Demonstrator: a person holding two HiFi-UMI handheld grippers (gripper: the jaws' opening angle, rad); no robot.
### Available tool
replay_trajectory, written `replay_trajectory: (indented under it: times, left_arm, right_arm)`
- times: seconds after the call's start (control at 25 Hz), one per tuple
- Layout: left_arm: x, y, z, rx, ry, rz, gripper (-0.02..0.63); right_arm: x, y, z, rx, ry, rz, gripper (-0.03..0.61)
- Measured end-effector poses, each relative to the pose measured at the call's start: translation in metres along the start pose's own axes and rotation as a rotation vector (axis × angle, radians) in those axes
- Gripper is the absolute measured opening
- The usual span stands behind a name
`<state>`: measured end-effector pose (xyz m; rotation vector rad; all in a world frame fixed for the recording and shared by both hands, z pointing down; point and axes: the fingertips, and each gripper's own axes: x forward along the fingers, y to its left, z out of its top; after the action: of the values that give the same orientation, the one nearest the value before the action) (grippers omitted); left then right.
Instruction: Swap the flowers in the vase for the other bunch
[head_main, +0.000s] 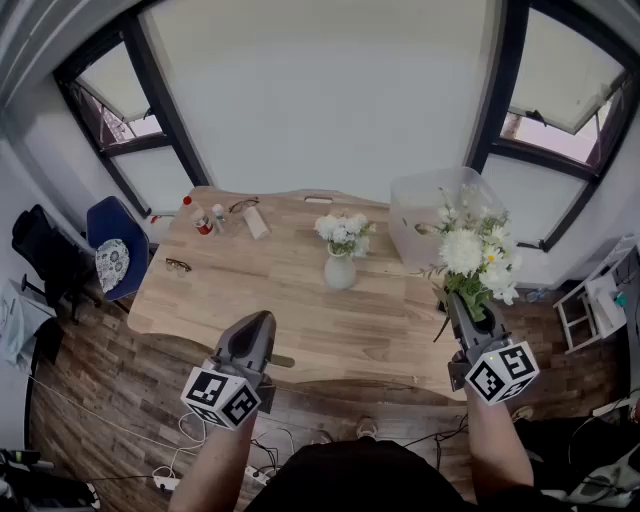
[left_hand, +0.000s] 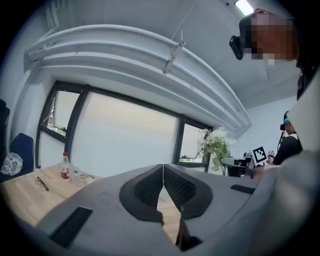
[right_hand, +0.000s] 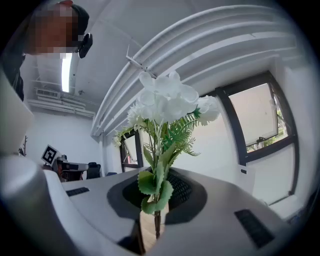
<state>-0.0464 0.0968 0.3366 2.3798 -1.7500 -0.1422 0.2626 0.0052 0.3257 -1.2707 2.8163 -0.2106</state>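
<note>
A wooden desk (head_main: 290, 300) stands below dark-framed windows, and near its middle a pale vase (head_main: 340, 271) holds a small bunch of white flowers (head_main: 343, 231). Over the desk's near right corner, the right tongs (head_main: 462, 300) clamp the stems of the other bunch (head_main: 470, 250), which stands upright in front of a clear plastic box (head_main: 420, 215). The left tongs (head_main: 262, 320) are closed on nothing above the near edge.

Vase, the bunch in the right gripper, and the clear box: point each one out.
vase (head_main: 340, 272), head view, on its white body.
held bunch (head_main: 463, 251), head view, on the biggest white bloom.
clear box (head_main: 410, 205), head view, on its left side.
</note>
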Motion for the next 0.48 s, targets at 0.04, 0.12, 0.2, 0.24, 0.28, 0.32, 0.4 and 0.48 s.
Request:
replay_trajectory:
  times: [0.04,0.12,0.2,0.24,0.28,0.32,0.4,0.48]
  left_arm:
    - [0.005,-0.003,0.001,0.012,0.001,0.008,0.009]
    - [0.016,-0.012,0.003,0.038,0.000,0.016,0.009]
    - [0.028,-0.023,0.005,0.065,-0.011,0.012,0.009]
    - [0.032,-0.028,0.006,0.075,-0.018,0.009,0.009]
    - [0.036,-0.033,0.007,0.083,-0.024,0.006,0.009]
    - [0.039,-0.036,0.007,0.089,-0.028,0.006,0.009]
    - [0.043,-0.036,0.003,0.098,-0.028,0.015,0.009]
    - [0.046,-0.032,-0.003,0.099,-0.012,0.019,0.009]
  right_arm:
    - [0.001,-0.002,0.000,-0.002,0.003,0.010,0.069]
    - [0.000,-0.005,0.000,-0.003,0.010,0.030,0.069]
    - [-0.001,-0.009,-0.001,-0.006,0.017,0.049,0.069]
    - [-0.001,-0.010,-0.001,-0.009,0.020,0.058,0.069]
    - [-0.001,-0.012,-0.002,-0.012,0.022,0.067,0.069]
    - [0.000,-0.015,-0.002,-0.012,0.023,0.072,0.070]
    - [0.005,-0.022,-0.006,0.003,0.028,0.074,0.071]
    - [0.008,-0.028,-0.010,0.037,0.032,0.067,0.071]
